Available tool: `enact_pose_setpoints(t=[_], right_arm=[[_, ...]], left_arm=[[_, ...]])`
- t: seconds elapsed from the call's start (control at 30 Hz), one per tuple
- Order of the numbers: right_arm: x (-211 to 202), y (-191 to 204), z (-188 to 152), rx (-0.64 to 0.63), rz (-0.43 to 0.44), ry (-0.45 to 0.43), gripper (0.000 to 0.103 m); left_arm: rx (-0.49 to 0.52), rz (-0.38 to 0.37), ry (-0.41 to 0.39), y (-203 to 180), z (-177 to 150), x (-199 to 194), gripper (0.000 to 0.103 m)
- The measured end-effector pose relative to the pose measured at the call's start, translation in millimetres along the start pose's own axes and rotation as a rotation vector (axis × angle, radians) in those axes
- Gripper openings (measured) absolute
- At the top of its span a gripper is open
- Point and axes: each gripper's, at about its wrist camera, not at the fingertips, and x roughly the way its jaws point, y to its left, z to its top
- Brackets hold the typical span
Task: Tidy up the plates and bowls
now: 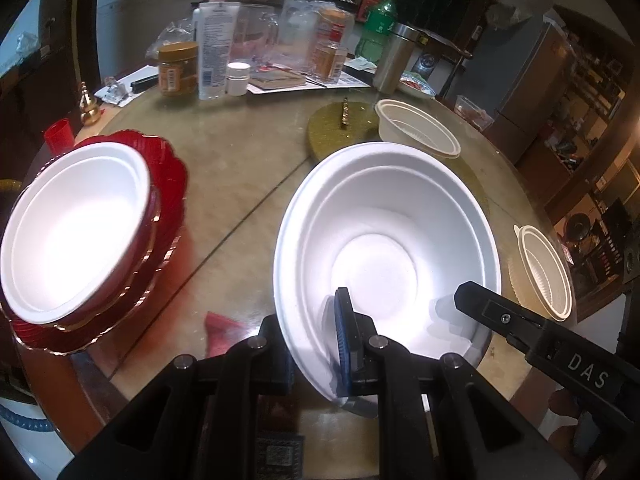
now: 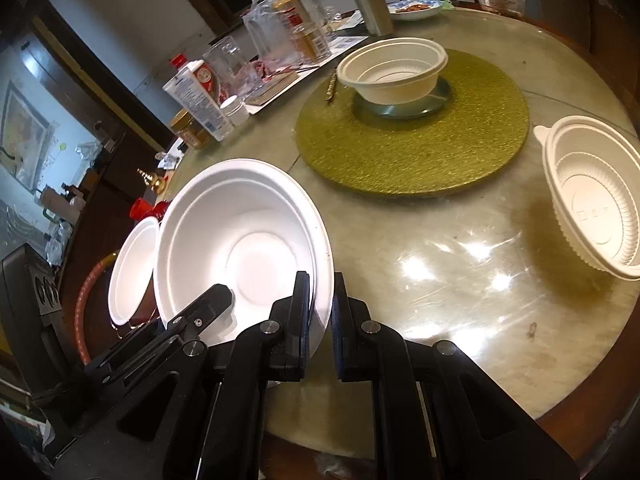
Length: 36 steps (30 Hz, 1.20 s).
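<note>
Left gripper: clamped on the near rim of the white bowl, 1 pad inside the wall and 1 outside, so the thin rim cannot slip

Right gripper: closed on the opposite side of the same rim; 2 grips likely keep a wide, light, floppy bowl from folding or tipping

White bowl: carried tilted, mouth up, above the near edge of the table, not resting on it

Stack: at the table's left edge, a matching white bowl sits inside a red bowl on red scalloped plates; like pieces are being nested here, so the carried bowl probably goes on top

Cream bowl: near the right edge, alone, not yet sorted

Gold mat: at the table's middle, bearing a second cream bowl on a dark round stand

Far edge: jars and bottles crowd it, which leaves the near half free for sorting
</note>
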Motion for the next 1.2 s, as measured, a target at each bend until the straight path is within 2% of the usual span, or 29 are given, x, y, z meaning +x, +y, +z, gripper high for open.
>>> enact_pose_setpoints(t=[0.67, 1.2], right_arm=[[6, 32, -23, -0.062, 0.031, 0.008, 0.009], [19, 73, -40, -0.131, 0.090, 0.040, 0.009]], left_arm=[[-0.039, 0.019, -0.033, 34, -13, -16, 0.015], [-0.094, 0.085, -0.070, 72, -26, -40, 0.015]])
